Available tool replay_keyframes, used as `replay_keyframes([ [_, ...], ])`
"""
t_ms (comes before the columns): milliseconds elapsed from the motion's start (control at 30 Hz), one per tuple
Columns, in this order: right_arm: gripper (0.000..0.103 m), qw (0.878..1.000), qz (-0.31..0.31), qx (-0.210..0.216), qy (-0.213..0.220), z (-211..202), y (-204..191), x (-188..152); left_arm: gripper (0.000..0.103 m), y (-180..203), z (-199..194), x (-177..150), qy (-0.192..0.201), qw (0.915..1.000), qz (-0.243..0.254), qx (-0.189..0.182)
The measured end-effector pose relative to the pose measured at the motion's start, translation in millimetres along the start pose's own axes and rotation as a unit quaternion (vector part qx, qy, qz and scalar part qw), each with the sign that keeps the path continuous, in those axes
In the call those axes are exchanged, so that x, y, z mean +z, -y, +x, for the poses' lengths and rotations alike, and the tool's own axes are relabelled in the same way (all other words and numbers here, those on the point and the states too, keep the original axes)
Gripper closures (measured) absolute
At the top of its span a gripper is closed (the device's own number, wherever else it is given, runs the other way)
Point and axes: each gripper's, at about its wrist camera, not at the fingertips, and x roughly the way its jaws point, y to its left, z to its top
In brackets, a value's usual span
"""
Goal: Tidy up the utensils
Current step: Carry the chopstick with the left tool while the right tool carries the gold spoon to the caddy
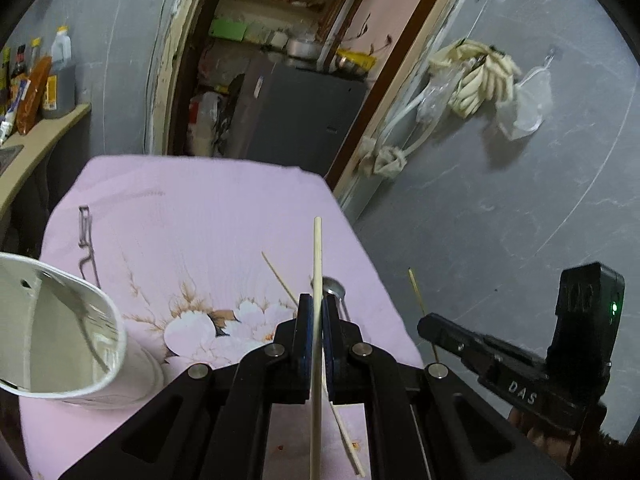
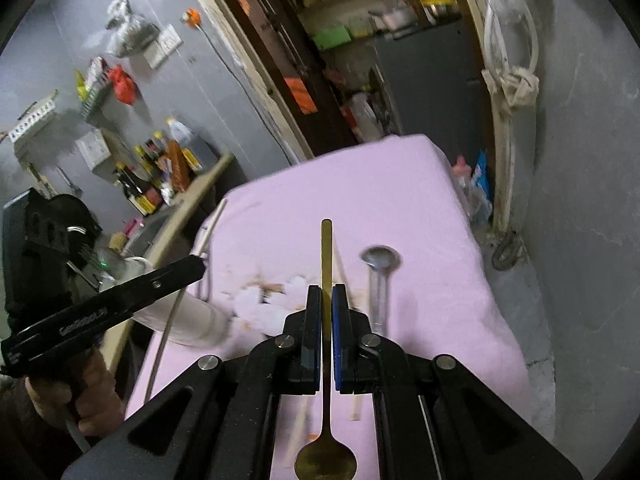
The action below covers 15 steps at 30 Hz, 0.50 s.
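Left wrist view: the left gripper (image 1: 319, 312) is clamped on a pale chopstick (image 1: 317, 264), pinched near mid-length so it sticks up past the pads. A white holder (image 1: 68, 332) sits on the pink cloth (image 1: 200, 216) at near left, mouth wide. A steel spoon (image 1: 335, 289) and loose sticks lie on the cloth beyond the pads. To do this well, the chopstick should go tip-first over the holder's mouth before release.

Right wrist view: the right gripper (image 2: 327, 312) is closed on a brass spoon (image 2: 326, 400), handle far, bowl hanging near the camera. The holder (image 2: 188, 320) lies left, partly behind the left gripper (image 2: 196, 267). One hand should likely deliver at a time, to avoid crossing.
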Motion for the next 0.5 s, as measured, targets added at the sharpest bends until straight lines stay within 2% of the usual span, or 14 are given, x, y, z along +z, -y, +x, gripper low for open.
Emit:
replay_keyframes([
  [300,0.099,0.993,-0.040,0.070,0.082,-10.4,-78.5,32.8,0.098,-24.7,-62.7,31.0,0.067,0.9977,-0.001,-0.012],
  [500,0.099,0.984,-0.078,0.100,0.128,2.7,-140.6,57.3,0.098,-61.4,-101.9,55.0,0.123,0.9923,0.002,0.016],
])
